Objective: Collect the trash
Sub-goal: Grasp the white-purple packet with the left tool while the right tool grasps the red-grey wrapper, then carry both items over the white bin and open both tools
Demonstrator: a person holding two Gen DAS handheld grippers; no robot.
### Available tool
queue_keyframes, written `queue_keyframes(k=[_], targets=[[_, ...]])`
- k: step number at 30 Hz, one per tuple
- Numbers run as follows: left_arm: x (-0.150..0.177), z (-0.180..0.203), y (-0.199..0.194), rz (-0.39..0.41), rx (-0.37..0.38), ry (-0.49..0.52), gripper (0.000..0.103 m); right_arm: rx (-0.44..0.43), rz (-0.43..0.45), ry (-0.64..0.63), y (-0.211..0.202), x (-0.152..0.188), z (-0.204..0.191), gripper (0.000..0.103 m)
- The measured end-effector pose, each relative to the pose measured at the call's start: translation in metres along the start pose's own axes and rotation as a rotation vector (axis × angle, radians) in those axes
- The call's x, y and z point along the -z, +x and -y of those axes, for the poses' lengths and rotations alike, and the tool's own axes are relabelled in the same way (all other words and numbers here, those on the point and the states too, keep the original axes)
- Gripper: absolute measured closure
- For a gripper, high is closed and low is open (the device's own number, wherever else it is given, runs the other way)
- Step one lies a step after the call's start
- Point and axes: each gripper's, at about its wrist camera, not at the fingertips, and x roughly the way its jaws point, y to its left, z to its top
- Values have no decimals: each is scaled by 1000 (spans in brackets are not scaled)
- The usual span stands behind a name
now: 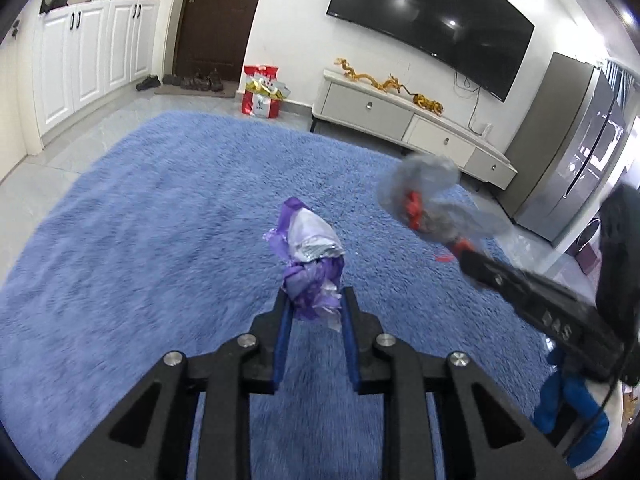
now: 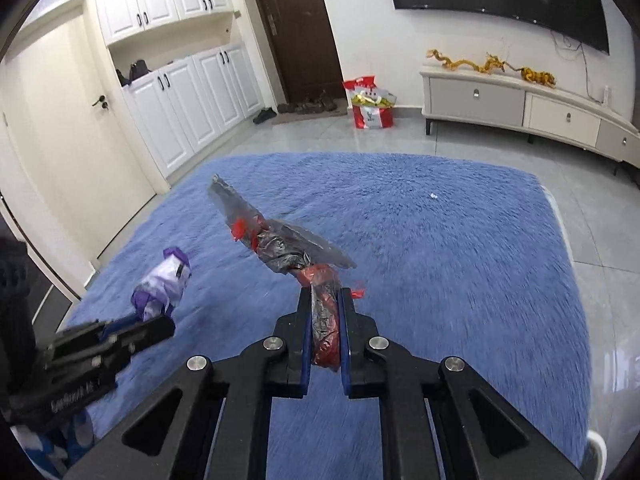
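Above the blue shag rug (image 2: 440,240), both pieces of trash are already off the floor. The left gripper (image 1: 316,304) is clamped on a crumpled purple and silver wrapper (image 1: 312,256), and the right gripper (image 2: 325,312) is pinched tight on a twisted grey and red plastic bag (image 2: 288,248). On the rug I can make out only a tiny white speck (image 2: 433,196), perhaps one more scrap. No bin shows, so dropping these off somewhere seems to be what remains. Both tools are held level and side by side, raised well clear of the pile and pointing toward the TV cabinet (image 1: 400,120).
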Motion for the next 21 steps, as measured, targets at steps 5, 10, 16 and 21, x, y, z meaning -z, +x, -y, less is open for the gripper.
queue_keyframes(k=[5,10,16,21], targets=[[8,11,-34,41,-26,31,81,-4,34,33,-46,28,-7,92],[16,24,-62,72,-41,70,81,19,65,52,-83,48,-6,92],[24,38,-90,111,-48,114,81,44,110,89,-125,69,0,92],[26,50,-104,138,-52,146,81,68,137,121,-152,84,11,92]])
